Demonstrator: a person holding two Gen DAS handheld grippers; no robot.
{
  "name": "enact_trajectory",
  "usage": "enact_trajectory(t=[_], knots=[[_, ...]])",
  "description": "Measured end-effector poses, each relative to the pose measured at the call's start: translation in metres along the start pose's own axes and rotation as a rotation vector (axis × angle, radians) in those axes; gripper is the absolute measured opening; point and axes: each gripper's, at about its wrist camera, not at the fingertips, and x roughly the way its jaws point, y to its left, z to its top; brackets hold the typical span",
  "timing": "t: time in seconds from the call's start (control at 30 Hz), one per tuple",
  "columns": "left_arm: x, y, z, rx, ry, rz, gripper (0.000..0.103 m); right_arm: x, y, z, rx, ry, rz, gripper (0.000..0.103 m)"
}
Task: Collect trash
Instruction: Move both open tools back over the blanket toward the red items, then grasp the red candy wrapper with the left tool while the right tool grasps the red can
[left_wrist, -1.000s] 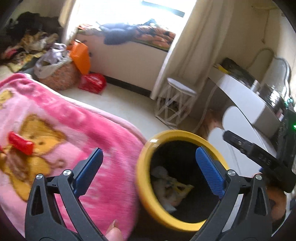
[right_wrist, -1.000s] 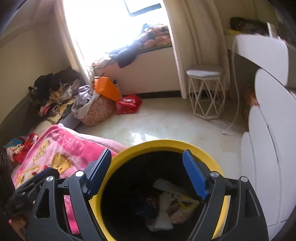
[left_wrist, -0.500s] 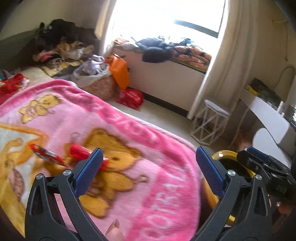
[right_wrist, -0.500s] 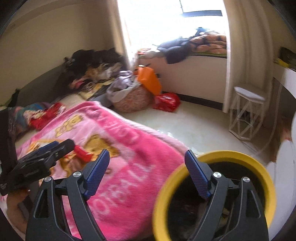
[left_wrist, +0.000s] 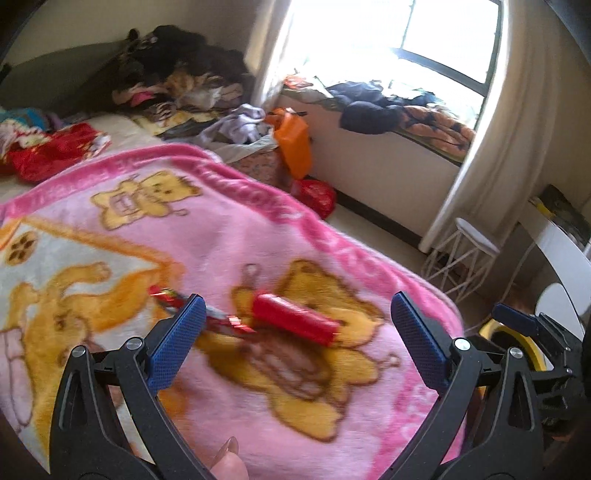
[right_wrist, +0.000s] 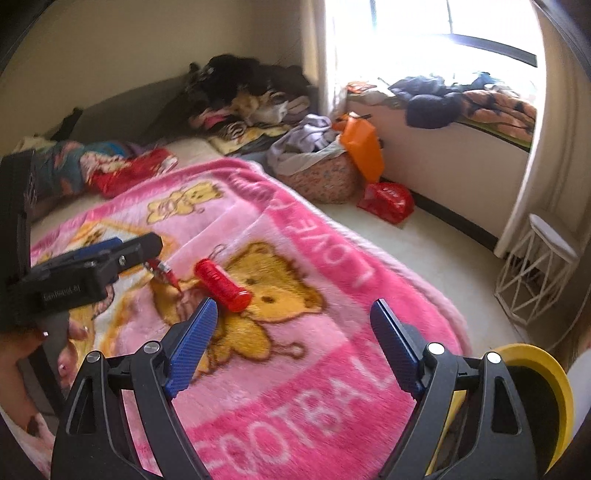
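A red cylinder (left_wrist: 295, 324) lies on a pink teddy-bear blanket (left_wrist: 258, 387); it also shows in the right wrist view (right_wrist: 221, 285). A shiny red wrapper (left_wrist: 218, 318) lies just left of it, and shows in the right wrist view (right_wrist: 164, 275). My left gripper (left_wrist: 299, 343) is open and empty, just short of both pieces. My right gripper (right_wrist: 291, 339) is open and empty, over the blanket to the right of the cylinder. The yellow-rimmed bin (right_wrist: 543, 391) is at the lower right, and shows in the left wrist view (left_wrist: 524, 343).
A basket of clothes (right_wrist: 321, 173), an orange bag (right_wrist: 364, 147) and a red bag (right_wrist: 388, 199) sit on the floor by the window ledge. A white wire stool (right_wrist: 535, 266) stands at the right. Clothes are piled on the bed's far side (right_wrist: 251, 96).
Both grippers have swung left, away from the bin and over the blanket. The red cylinder and wrapper are now close in front of the left gripper. Both stay open.
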Motion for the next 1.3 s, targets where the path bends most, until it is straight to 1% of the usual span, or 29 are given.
enact_trajectory(t=[0.13, 0.3, 0.5, 0.6, 0.67, 0.73, 0.77, 0.83, 0.87, 0.9, 0.93, 0.97, 1.0, 1.03, 1.17, 1.3], knots=[[0.007, 0.03, 0.0, -0.055, 0.025, 0.047, 0.092, 0.028, 0.019, 0.004, -0.03, 0.033, 0.059, 0.082], [0.018, 0.067, -0.002, -0.148, 0.06, 0.066, 0.092, 0.065, 0.033, 0.009, -0.066, 0.09, 0.101, 0.082], [0.039, 0.1, -0.008, -0.268, 0.119, 0.039, 0.092, 0.109, 0.045, 0.01, -0.1, 0.168, 0.102, 0.082], [0.047, 0.108, -0.012, -0.306, 0.139, 0.019, 0.09, 0.125, 0.052, 0.008, -0.123, 0.189, 0.089, 0.082], [0.052, 0.11, -0.015, -0.329, 0.154, 0.007, 0.082, 0.137, 0.057, 0.006, -0.139, 0.204, 0.079, 0.082], [0.057, 0.114, -0.017, -0.352, 0.165, -0.007, 0.078, 0.146, 0.061, 0.005, -0.155, 0.218, 0.068, 0.079], [0.059, 0.114, -0.018, -0.358, 0.169, -0.008, 0.075, 0.151, 0.063, 0.004, -0.17, 0.224, 0.061, 0.076], [0.062, 0.113, -0.019, -0.361, 0.169, -0.016, 0.069, 0.157, 0.066, 0.003, -0.185, 0.238, 0.052, 0.067], [0.063, 0.113, -0.019, -0.369, 0.169, -0.022, 0.066, 0.159, 0.066, 0.002, -0.184, 0.242, 0.059, 0.054], [0.065, 0.112, -0.019, -0.375, 0.169, -0.023, 0.063, 0.16, 0.067, 0.001, -0.177, 0.249, 0.076, 0.049], [0.066, 0.112, -0.019, -0.379, 0.168, -0.022, 0.055, 0.161, 0.068, 0.001, -0.176, 0.255, 0.087, 0.043], [0.067, 0.111, -0.019, -0.383, 0.17, -0.023, 0.048, 0.159, 0.07, -0.001, -0.186, 0.251, 0.085, 0.04], [0.068, 0.109, -0.02, -0.382, 0.171, -0.022, 0.044, 0.157, 0.073, -0.002, -0.195, 0.245, 0.085, 0.038], [0.068, 0.108, -0.02, -0.379, 0.171, -0.023, 0.036, 0.155, 0.075, -0.004, -0.199, 0.242, 0.088, 0.037], [0.064, 0.099, -0.023, -0.353, 0.169, -0.037, 0.022, 0.14, 0.07, -0.012, -0.136, 0.236, 0.13, 0.034], [0.055, 0.089, -0.025, -0.328, 0.155, -0.044, 0.017, 0.12, 0.061, -0.021, -0.075, 0.226, 0.141, 0.033]])
